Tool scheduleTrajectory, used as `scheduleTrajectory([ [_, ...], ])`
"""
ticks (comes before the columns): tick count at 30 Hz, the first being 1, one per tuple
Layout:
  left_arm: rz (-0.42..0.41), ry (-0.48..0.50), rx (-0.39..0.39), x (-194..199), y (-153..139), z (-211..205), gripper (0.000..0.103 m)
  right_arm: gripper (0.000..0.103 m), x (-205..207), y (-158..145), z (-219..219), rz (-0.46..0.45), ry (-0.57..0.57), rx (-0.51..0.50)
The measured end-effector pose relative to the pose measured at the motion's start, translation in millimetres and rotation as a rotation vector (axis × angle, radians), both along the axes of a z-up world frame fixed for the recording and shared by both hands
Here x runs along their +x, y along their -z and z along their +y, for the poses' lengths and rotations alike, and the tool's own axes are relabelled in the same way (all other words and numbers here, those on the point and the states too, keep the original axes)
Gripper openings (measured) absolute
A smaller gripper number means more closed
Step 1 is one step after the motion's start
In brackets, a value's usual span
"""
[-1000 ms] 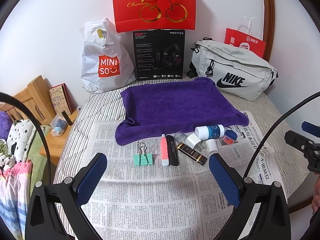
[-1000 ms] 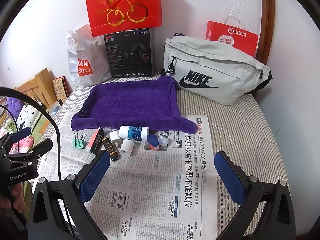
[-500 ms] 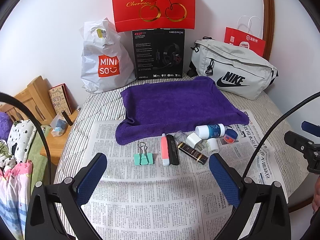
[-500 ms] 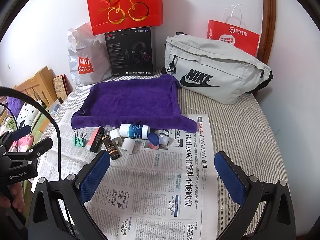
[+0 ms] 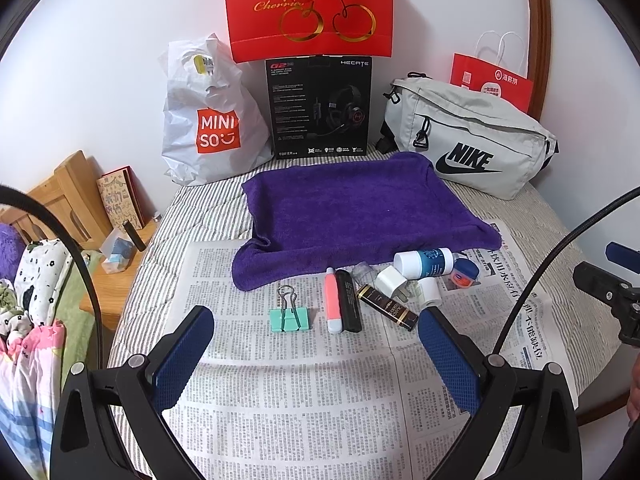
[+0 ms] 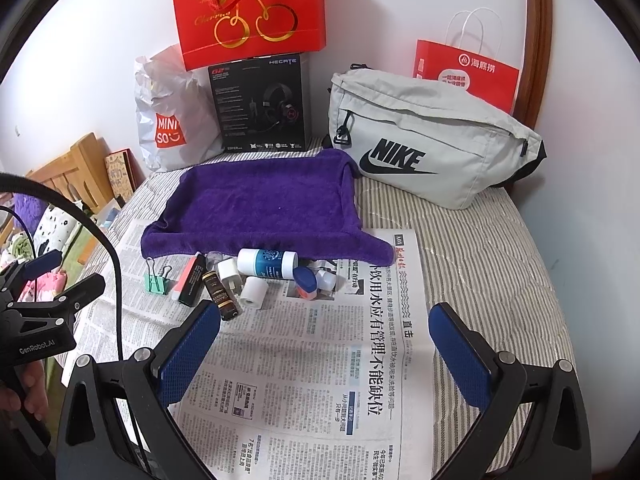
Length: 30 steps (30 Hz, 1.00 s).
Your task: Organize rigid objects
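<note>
Small items lie in a row on newspaper [image 5: 304, 400] in front of a purple towel [image 5: 352, 208]: a green binder clip [image 5: 289, 318], a pink tube [image 5: 333, 300], a black stick [image 5: 349, 299], a dark gold-lettered box [image 5: 387, 307], a white plug [image 5: 390, 282], a white-and-blue bottle [image 5: 424, 262], a small white roll [image 5: 429, 292] and a blue-lidded red tin [image 5: 464, 271]. My left gripper [image 5: 316, 346] is open and empty, just short of the clip and tubes. My right gripper [image 6: 324, 340] is open and empty, short of the roll [image 6: 256, 293] and bottle [image 6: 267, 263].
Against the back wall stand a white Miniso bag [image 5: 212, 120], a black headset box [image 5: 320, 108], a red cherry gift bag [image 5: 308, 4], a grey Nike bag [image 5: 472, 144] and a red paper bag [image 5: 492, 80]. A wooden bedside stand [image 5: 116, 268] is at the left.
Both grippers have crept slightly forward toward the row of items. Nothing was picked up or moved.
</note>
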<state>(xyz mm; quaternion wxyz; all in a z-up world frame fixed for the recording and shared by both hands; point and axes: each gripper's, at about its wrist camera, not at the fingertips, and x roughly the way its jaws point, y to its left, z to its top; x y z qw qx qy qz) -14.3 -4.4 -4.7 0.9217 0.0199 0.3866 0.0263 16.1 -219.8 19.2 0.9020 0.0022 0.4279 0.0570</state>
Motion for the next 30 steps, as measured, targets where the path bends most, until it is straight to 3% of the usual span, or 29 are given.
scheduleTrajectory([
  [11,0.043,-0.002,-0.022,24,20,9,0.103,0.102,15,20,3,0.034,-0.012,-0.013],
  [21,0.177,-0.039,-0.049,61,84,38,0.102,0.102,32,51,4,0.104,-0.005,-0.029],
  [30,0.213,-0.053,-0.076,89,125,54,0.094,0.102,45,84,6,0.175,-0.003,-0.056],
])
